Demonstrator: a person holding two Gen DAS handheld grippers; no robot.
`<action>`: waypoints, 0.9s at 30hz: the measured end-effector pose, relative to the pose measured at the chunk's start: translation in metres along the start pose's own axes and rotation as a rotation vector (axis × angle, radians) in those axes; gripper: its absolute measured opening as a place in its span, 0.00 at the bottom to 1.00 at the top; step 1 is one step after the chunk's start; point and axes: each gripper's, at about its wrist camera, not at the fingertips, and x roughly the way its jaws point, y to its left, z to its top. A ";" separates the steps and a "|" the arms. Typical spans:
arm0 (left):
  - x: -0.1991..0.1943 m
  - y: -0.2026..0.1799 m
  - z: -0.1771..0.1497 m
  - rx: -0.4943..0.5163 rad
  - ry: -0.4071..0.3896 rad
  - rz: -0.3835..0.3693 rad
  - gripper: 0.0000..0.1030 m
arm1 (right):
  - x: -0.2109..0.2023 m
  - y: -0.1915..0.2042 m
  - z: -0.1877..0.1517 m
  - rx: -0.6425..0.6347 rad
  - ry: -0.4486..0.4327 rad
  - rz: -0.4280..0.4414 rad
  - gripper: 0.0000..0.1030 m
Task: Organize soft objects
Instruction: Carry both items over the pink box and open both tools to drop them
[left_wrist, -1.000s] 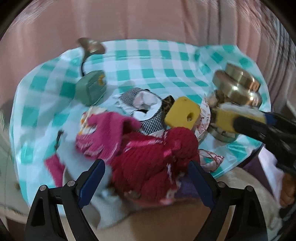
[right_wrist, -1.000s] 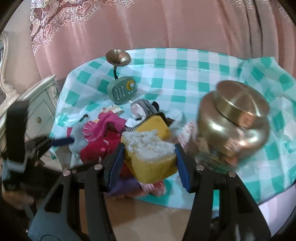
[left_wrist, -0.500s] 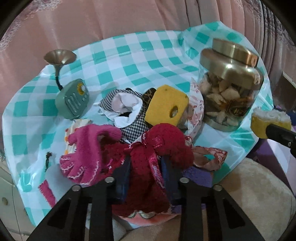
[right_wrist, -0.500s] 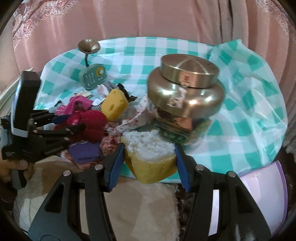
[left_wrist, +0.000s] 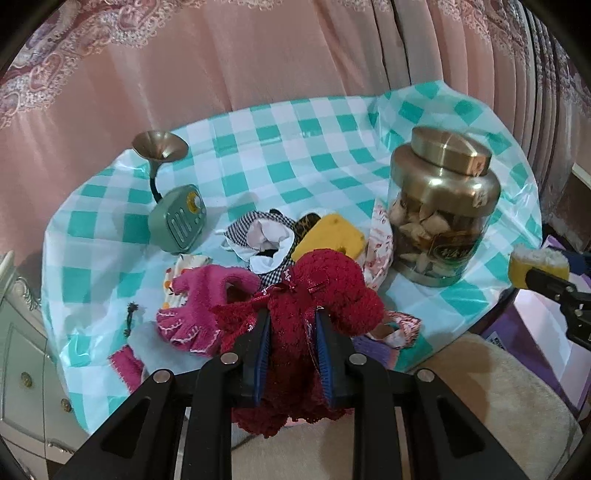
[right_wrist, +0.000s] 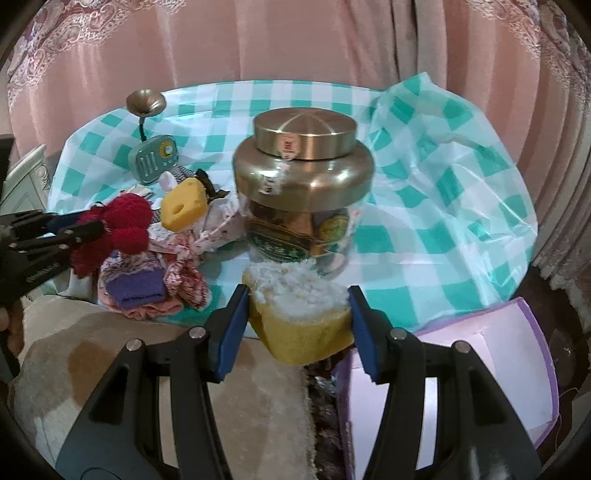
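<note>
The fluffy dark-red knitted garment (left_wrist: 295, 317) looks light and limp, so a pinch at its bunched middle suits; the left gripper (left_wrist: 293, 350) squeezes it there at the near edge of the checked teal tablecloth (left_wrist: 295, 155), tilted downward. The right gripper (right_wrist: 295, 325) clamps a yellow sponge with white fluffy top (right_wrist: 299, 314) off that edge.

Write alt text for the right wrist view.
The right gripper clamps a yellow sponge above a purple box, in front of a brass-lidded jar on a checked tablecloth. At left, the left gripper holds a red knit.
</note>
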 end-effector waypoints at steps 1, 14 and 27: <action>-0.004 -0.001 0.001 -0.001 -0.005 0.002 0.23 | -0.001 -0.002 0.000 0.004 -0.002 -0.002 0.56; -0.044 -0.039 0.012 -0.001 -0.056 -0.023 0.24 | -0.023 -0.031 -0.007 0.090 -0.007 0.075 0.55; -0.052 -0.105 0.020 0.052 -0.030 -0.116 0.23 | -0.042 -0.079 -0.026 0.168 -0.009 0.037 0.55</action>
